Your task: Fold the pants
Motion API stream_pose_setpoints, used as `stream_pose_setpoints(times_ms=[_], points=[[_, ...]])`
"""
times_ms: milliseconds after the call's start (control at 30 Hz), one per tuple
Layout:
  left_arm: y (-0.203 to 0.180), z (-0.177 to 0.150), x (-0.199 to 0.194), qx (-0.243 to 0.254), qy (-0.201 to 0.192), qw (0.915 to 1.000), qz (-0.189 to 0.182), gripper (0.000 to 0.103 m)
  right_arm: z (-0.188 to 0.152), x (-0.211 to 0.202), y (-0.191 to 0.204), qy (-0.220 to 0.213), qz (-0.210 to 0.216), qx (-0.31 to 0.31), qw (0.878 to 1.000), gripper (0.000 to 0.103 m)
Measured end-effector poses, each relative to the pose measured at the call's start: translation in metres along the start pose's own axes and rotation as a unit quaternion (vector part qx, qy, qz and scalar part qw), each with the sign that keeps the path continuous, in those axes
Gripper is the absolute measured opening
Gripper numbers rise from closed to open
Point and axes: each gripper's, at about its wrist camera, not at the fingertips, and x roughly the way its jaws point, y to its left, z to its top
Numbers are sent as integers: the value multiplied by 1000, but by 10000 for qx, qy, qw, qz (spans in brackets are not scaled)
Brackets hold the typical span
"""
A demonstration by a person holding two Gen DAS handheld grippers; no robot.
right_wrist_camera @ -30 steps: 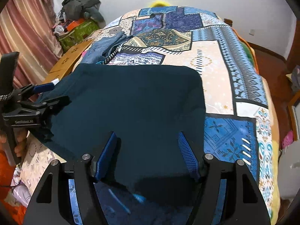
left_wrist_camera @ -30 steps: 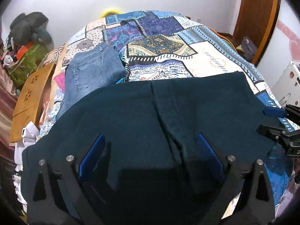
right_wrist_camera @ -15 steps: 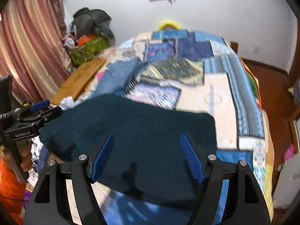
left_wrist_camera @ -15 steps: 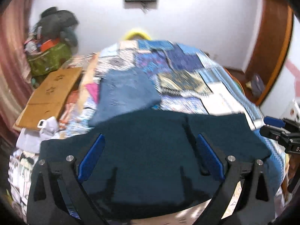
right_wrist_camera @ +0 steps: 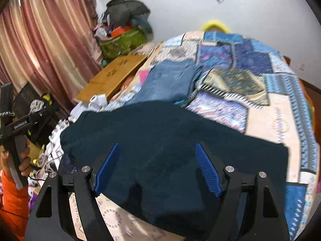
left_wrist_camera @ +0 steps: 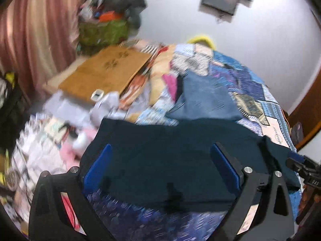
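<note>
Dark teal pants (left_wrist_camera: 170,152) lie folded flat on the near part of the patchwork bedspread (right_wrist_camera: 280,108); they also show in the right wrist view (right_wrist_camera: 170,140). My left gripper (left_wrist_camera: 160,164) is open and empty, held above the pants' near edge. My right gripper (right_wrist_camera: 158,168) is open and empty, also above the pants. The left gripper shows at the left edge of the right wrist view (right_wrist_camera: 30,120), raised off the bed. The right gripper's tip shows at the right edge of the left wrist view (left_wrist_camera: 301,164).
Folded blue jeans (right_wrist_camera: 170,80) lie on the bed beyond the teal pants. A brown cardboard box (right_wrist_camera: 114,74), a green bag (right_wrist_camera: 122,42) with clothes and loose clutter (left_wrist_camera: 50,130) stand left of the bed by a pink curtain (right_wrist_camera: 40,40).
Both grippers have lifted up and back from the pants and turned toward the left. The pants stay flat on the bed. Both stay open.
</note>
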Motion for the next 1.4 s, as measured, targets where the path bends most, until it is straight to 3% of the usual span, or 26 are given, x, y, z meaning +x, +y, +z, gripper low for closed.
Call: stream_pose_setpoints(times_ms=[133, 167, 267, 433, 567, 767, 867, 1000, 1033, 1167, 1300, 1400], points=[[40, -20, 22, -687, 576, 9956, -270, 99, -9, 27, 10, 379, 114, 69, 9992, 76], [46, -25, 25, -796, 668, 9941, -312, 99, -11, 29, 13, 386, 50, 26, 9992, 80], [62, -43, 42, -1154, 1057, 9863, -528, 99, -17, 29, 24, 306, -141, -234, 9992, 87], [72, -72, 66, -1522, 1640, 9700, -953, 99, -19, 31, 29, 329, -310, -414, 9981, 88], [80, -82, 79, -1829, 1748, 9601, -1192, 100, -17, 34, 29, 357, -319, -389, 9981, 88], [96, -72, 108, -2232, 1702, 9456, -1647, 102, -17, 36, 30, 366, -306, -400, 9981, 90], [104, -64, 123, -2374, 1699, 9413, -1692, 100, -18, 36, 31, 371, -289, -392, 9981, 90], [105, -51, 130, -2081, 1688, 9595, -868, 45, -15, 33, 28, 448, -207, -311, 9983, 90], [106, -49, 130, -2061, 1644, 9611, -825, 39, -14, 31, 27, 473, -137, -256, 9985, 90], [106, -33, 105, -1798, 1183, 9749, -571, 30, -9, 15, 12, 363, 175, 130, 9991, 88], [87, 1, 72, -1271, 545, 9903, 151, 27, -8, -8, -5, 80, 80, 307, 9995, 88], [68, 35, 49, -973, 62, 9943, 429, 25, -12, -27, -24, -114, -139, 414, 9990, 88]])
